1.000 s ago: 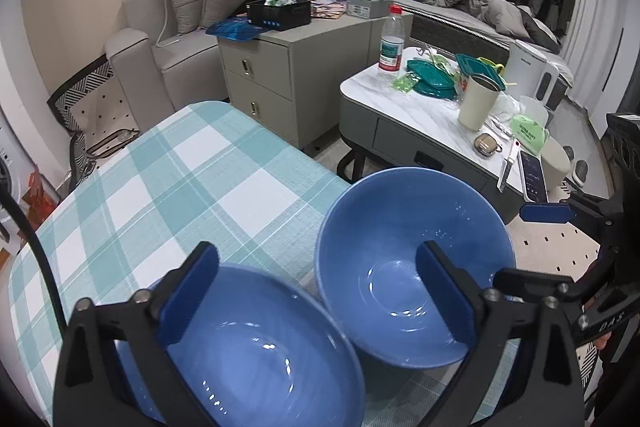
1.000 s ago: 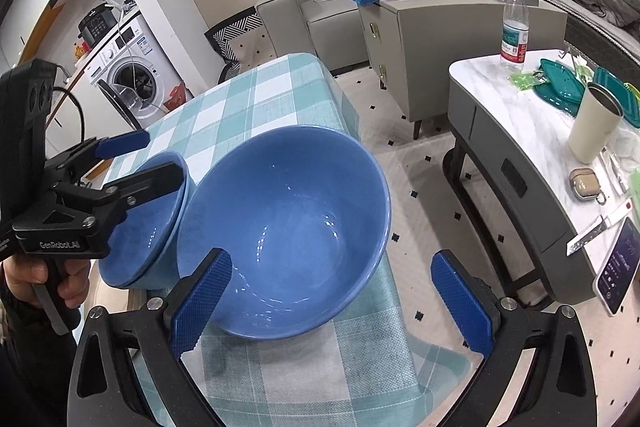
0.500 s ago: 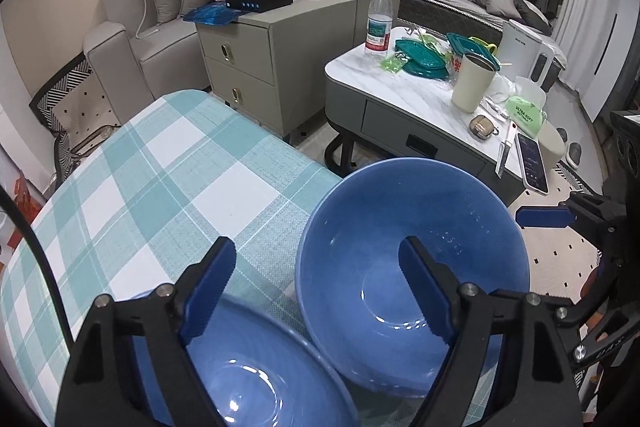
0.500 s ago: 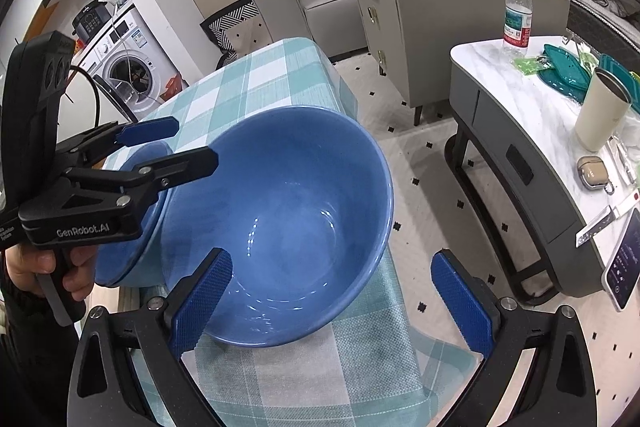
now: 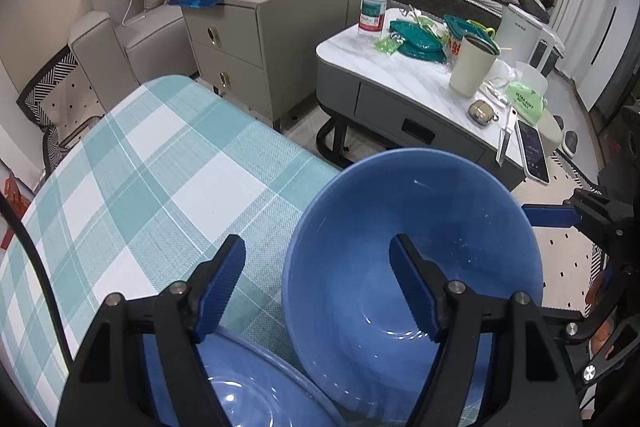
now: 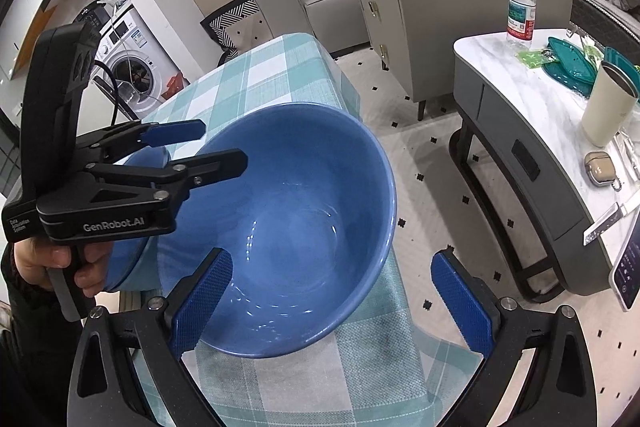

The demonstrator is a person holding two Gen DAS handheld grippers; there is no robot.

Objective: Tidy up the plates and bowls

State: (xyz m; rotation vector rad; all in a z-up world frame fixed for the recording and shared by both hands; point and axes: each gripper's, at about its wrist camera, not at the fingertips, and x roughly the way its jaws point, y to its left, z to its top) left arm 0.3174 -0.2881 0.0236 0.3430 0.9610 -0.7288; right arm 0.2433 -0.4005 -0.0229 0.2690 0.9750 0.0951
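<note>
Two blue bowls stand on the worktop (image 5: pixel 168 163), which is covered with a teal and white checked cloth. The large blue bowl (image 5: pixel 416 267) sits at the near corner of the worktop, close to the edge, and it looks tilted, with its opening turned toward the cameras. The second blue bowl (image 5: pixel 248 387) is just beside it on the left; in the right wrist view it (image 6: pixel 136 227) is mostly hidden behind the left tool.

The left hand-held gripper (image 5: pixel 316 287) straddles the left rim of the large bowl: its right finger is inside the bowl, its left finger is outside, over the cloth between the two bowls. Its jaws have just been closing, with the rim of the bowl between them, but the pads do not yet press on the wall; a gap shows on both sides. In the right wrist view a hand (image 6: pixel 52 263) holds the handle of this tool.

The right hand-held gripper (image 6: pixel 332 299) is wide open and holds nothing. Its left finger is over the near rim of the large bowl, and its right finger is out beyond the bowl, over the edge of the cloth and the floor.
</note>
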